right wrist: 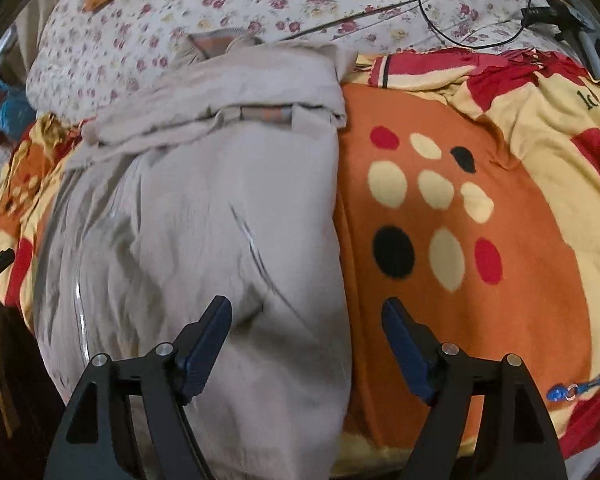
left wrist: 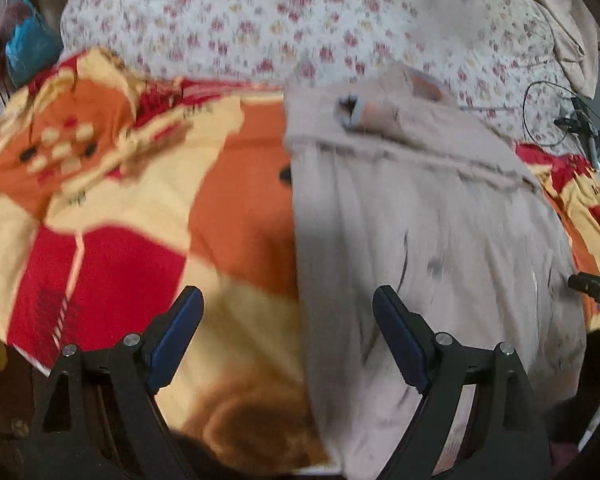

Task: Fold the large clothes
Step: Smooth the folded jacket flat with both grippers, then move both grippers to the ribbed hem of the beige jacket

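Covering most of both views, a fleece blanket [left wrist: 120, 208] in orange, red and cream lies spread over a bed; beyond it shows a white sheet with small red flowers [left wrist: 228, 24]. On the blanket rests the beige garment [right wrist: 204, 216], folded into a long panel with a doubled band across its far end; its straight edge runs beside the blanket's dotted orange patch [right wrist: 432, 208]. Black cables [right wrist: 468, 12] lie on the flowered sheet at far right. Left gripper [left wrist: 288, 312]: jaws spread wide, straddling the garment's left edge, pinching nothing. Right gripper [right wrist: 308, 320]: jaws spread, nothing between the pads, above the garment's right edge. A small blue clip [right wrist: 560, 392] lies on the blanket.
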`<action>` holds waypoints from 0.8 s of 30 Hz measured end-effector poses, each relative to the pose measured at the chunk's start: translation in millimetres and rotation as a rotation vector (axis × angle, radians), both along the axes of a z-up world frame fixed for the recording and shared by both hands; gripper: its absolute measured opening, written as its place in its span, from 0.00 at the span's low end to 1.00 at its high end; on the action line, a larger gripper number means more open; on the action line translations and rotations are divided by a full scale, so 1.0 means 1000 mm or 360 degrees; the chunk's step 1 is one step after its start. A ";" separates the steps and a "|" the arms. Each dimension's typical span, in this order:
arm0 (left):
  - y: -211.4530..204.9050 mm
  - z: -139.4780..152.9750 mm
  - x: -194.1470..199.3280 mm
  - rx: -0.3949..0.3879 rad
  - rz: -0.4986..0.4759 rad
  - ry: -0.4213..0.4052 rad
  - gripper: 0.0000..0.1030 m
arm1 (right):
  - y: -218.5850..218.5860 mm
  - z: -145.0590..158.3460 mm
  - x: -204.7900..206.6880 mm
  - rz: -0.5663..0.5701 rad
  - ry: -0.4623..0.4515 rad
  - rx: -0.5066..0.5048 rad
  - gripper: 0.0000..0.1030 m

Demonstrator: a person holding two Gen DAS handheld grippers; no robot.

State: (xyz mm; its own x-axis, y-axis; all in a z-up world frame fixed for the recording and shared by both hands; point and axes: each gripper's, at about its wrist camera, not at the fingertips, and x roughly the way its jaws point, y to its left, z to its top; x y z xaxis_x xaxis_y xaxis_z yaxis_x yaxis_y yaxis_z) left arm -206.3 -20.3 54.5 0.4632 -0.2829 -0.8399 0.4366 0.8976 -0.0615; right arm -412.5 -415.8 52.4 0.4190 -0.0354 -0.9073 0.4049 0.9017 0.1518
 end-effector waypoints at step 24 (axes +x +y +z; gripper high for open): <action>-0.006 -0.060 -0.059 0.0098 -0.0115 0.0261 0.85 | 0.045 -0.027 -0.063 0.0256 0.0060 0.0438 0.79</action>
State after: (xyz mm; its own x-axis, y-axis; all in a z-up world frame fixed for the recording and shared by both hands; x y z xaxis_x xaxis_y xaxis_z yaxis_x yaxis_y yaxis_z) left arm -265.0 -26.5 -5.8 0.2986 -0.2563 -0.9193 0.4888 0.8684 -0.0834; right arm -475.2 -370.9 25.4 0.3651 0.2774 -0.8887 0.2704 0.8818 0.3863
